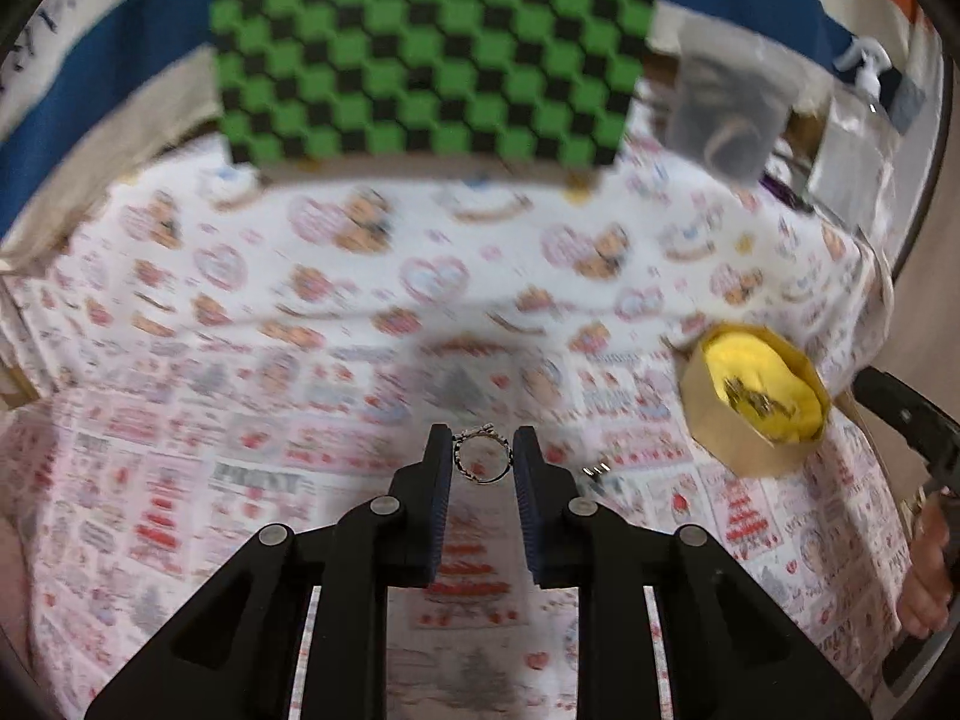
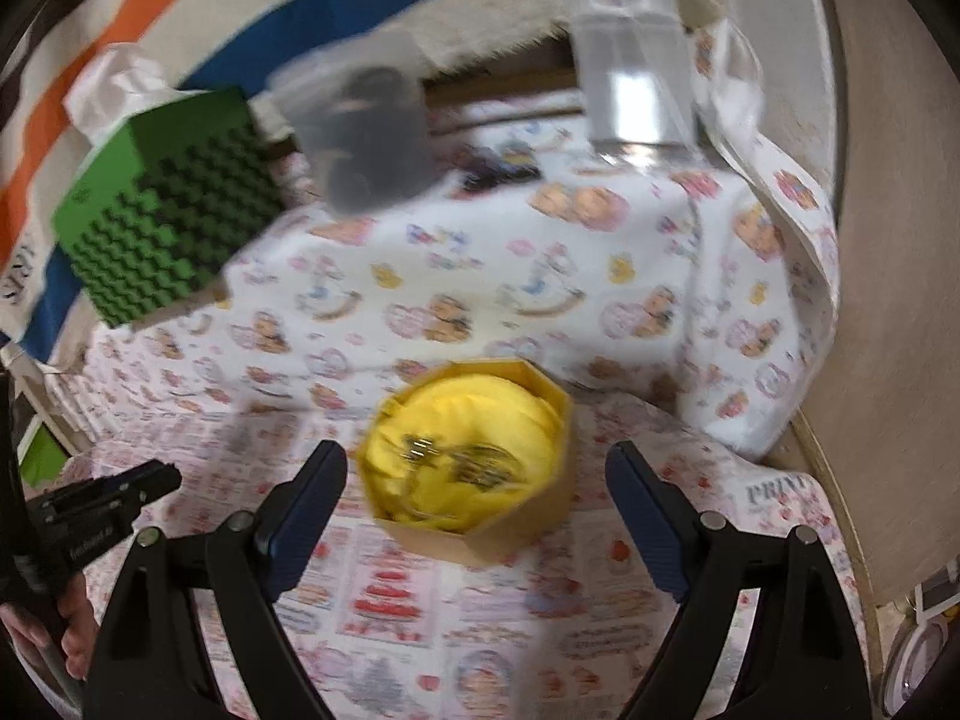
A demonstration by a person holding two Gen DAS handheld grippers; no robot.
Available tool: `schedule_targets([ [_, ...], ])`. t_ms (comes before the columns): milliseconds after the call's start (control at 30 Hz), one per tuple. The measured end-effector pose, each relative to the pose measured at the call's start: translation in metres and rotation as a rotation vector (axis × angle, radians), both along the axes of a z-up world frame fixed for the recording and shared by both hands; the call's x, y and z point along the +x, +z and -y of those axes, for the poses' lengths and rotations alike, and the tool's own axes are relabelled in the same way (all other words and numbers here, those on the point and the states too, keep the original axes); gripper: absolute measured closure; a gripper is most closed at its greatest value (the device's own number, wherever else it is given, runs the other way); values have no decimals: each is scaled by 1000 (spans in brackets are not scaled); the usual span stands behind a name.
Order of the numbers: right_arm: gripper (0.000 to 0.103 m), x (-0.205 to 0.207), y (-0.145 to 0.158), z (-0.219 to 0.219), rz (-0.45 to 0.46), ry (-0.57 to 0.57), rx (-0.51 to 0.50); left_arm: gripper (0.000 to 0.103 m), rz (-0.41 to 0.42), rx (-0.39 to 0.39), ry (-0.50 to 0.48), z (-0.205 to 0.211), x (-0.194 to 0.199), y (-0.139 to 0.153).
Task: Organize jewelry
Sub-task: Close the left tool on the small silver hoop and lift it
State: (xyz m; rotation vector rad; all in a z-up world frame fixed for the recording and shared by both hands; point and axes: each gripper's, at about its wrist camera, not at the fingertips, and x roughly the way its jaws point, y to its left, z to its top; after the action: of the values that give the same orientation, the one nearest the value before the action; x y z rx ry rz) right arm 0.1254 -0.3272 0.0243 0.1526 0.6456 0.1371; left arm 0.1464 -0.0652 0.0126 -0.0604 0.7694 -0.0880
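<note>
Firmly, a thin beaded metal ring (image 1: pixel 482 461) is pinched by the left gripper (image 1: pixel 482 457); the right gripper (image 2: pixel 477 468) is spread wide before an octagonal cardboard box (image 2: pixel 480 534) lined with yellow cloth (image 2: pixel 480 414).

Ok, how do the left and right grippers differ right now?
The left gripper has its jaws drawn close, pinching a small silver ring at the fingertips; the right gripper stands wide open and holds nothing. The left gripper is above bare patterned tablecloth, with the octagonal box off to its right; the right gripper frames that box between its fingers. Both have black arms with dark blue ribbed pads.
</note>
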Motion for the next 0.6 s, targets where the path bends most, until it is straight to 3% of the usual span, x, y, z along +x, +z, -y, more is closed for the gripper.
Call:
schedule_targets([
  [100, 16, -10, 7, -18, 51, 65, 26, 83, 68, 49, 41, -6, -8, 7],
  [200, 16, -8, 8, -40, 38, 106, 26, 83, 104, 31, 37, -14, -10, 13],
  [333, 16, 11, -2, -70, -80, 153, 42, 83, 134, 36, 76, -27, -8, 15],
  [600, 18, 42, -38, -133, -268, 177, -51, 83, 69, -8, 127, -52, 5, 1],
])
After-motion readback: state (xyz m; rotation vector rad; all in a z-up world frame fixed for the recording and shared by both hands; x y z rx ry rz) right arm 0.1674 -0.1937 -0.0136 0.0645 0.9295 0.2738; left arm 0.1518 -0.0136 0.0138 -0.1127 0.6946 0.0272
